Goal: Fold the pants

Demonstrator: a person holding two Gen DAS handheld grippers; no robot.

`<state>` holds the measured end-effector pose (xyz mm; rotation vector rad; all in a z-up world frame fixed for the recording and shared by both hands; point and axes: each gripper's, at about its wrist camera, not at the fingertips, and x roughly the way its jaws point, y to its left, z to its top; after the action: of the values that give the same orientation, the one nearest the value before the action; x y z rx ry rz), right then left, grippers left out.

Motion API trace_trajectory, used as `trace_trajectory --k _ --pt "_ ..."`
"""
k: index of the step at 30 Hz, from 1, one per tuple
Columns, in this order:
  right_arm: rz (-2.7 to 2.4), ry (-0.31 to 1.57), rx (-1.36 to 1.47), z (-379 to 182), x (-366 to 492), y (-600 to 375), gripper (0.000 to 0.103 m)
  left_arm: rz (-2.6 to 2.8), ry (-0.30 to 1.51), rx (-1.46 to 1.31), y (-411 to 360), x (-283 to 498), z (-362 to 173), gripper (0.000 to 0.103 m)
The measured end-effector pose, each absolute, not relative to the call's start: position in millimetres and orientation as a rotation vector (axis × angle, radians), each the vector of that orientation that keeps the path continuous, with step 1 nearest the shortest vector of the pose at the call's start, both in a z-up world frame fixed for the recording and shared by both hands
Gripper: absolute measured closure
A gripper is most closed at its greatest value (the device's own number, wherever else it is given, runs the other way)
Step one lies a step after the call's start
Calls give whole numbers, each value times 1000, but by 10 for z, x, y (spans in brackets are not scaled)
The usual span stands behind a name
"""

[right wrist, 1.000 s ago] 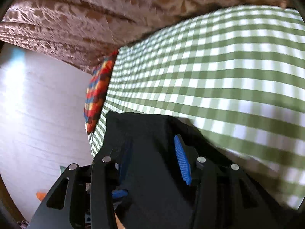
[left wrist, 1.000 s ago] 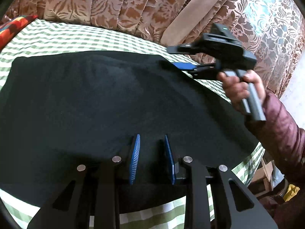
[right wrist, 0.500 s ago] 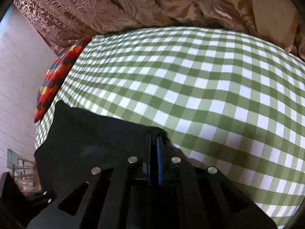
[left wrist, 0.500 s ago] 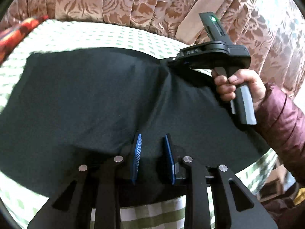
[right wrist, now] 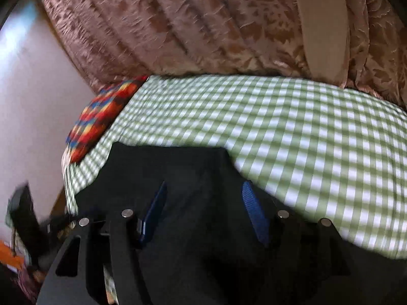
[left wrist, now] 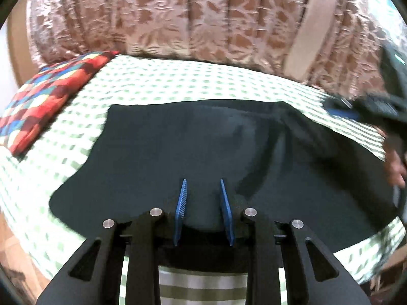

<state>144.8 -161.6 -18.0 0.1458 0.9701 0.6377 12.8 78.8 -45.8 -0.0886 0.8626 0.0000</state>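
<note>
Pants (left wrist: 193, 152): black, spread flat on the checked sheet (left wrist: 178, 81), filling the middle of the left view and the lower left of the right view.
Left gripper (left wrist: 203, 209): angled down from the bottom edge; blue pads narrowly apart with dark cloth bunched between them, probably clamped on the pants hem, though the contact is hard to see.
Right gripper (right wrist: 203, 212): tilted down over the pants' corner; jaws have just been opening and stand wide, pads clear of the cloth.
Right hand (left wrist: 394, 162): blurred at the right edge of the left view, wrapped round the handle.
Pillow (left wrist: 48, 101): patterned, left of the pants.
Curtain (left wrist: 203, 15): brown, across the top.
</note>
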Motion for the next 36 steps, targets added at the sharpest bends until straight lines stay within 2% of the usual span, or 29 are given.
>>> trace_trajectory --k 8,14,16,18,21,25,26,27,28,29,36 --pt "580 1066 189 -552 1009 -1752 43 195 896 -131 1294 57 -556 77" --pt "563 1079 205 -637 864 -1860 43 372 897 -489 2397 -234 -592 77" --pt "557 1080 209 -663 855 -1863 42 418 885 -557 2637 -337 -604 66" --pt "550 1081 220 -691 854 -1861 41 422 880 -644 2839 -418 -658 64" --pt "548 1074 218 -702 835 -1855 41 386 882 -734 2918 -430 -724 64" --pt "553 1078 247 -717 843 -1887 40 335 879 -696 2744 -346 -710 64" --pt "555 1079 253 -724 842 -1890 40 338 884 -672 2718 -287 -723 67" --pt "554 1078 257 -730 835 -1887 39 348 892 -620 2696 -205 -748 88" --pt "553 1076 258 -734 826 -1885 39 369 919 -571 2659 -133 -780 98" --pt "553 1074 255 -733 820 -1881 38 398 951 -521 2630 -100 -832 103" --pt "570 1040 181 -760 725 -1789 31 479 946 -423 2534 -133 -816 103"
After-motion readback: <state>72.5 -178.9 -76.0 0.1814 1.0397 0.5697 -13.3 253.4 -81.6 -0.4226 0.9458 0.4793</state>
